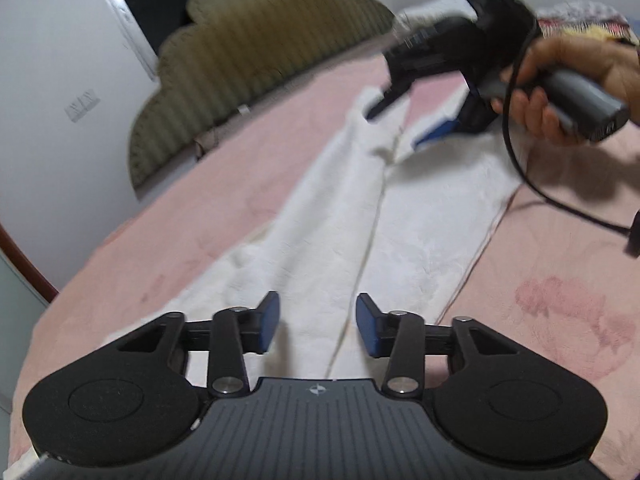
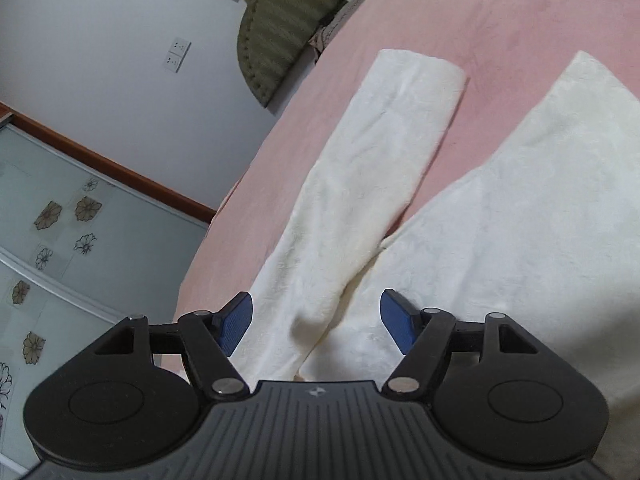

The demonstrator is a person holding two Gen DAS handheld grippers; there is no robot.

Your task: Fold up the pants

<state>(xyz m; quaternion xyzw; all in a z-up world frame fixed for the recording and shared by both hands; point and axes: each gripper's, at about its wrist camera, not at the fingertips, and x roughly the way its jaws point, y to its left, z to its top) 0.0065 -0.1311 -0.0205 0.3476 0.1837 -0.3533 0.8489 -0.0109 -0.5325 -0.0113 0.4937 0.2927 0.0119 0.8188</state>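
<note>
Left wrist view, from left to right: a white wall with a socket plate (image 1: 82, 105), an olive scalloped headboard (image 1: 240, 60), and a pink bed sheet (image 1: 224, 184) on which the white pants (image 1: 344, 216) lie spread flat, running away from the camera. The left gripper (image 1: 317, 326) hangs low over the near end of the pants with its blue-padded jaws apart and nothing between them. At the upper right, the right gripper (image 1: 396, 118) is held by the person's hand (image 1: 568, 80) above the far part of the pants, blurred, with a black cable (image 1: 516, 152) trailing from it; here its jaws appear spread, one dark tip and one blue pad separate. Right wrist view, from left to right: a frosted glass panel with flower decals (image 2: 52, 216), a brown wooden frame (image 2: 112, 168), a white wall carrying a double socket (image 2: 177, 55), the headboard (image 2: 280, 28), and the pink sheet (image 2: 500, 20). The two trouser legs diverge on the sheet, the left leg (image 2: 372, 184) narrow with its cuff at the far end, the right leg (image 2: 520, 240) broader. The right gripper (image 2: 316, 322) sits over the point where the legs meet, jaws apart and empty.
</note>
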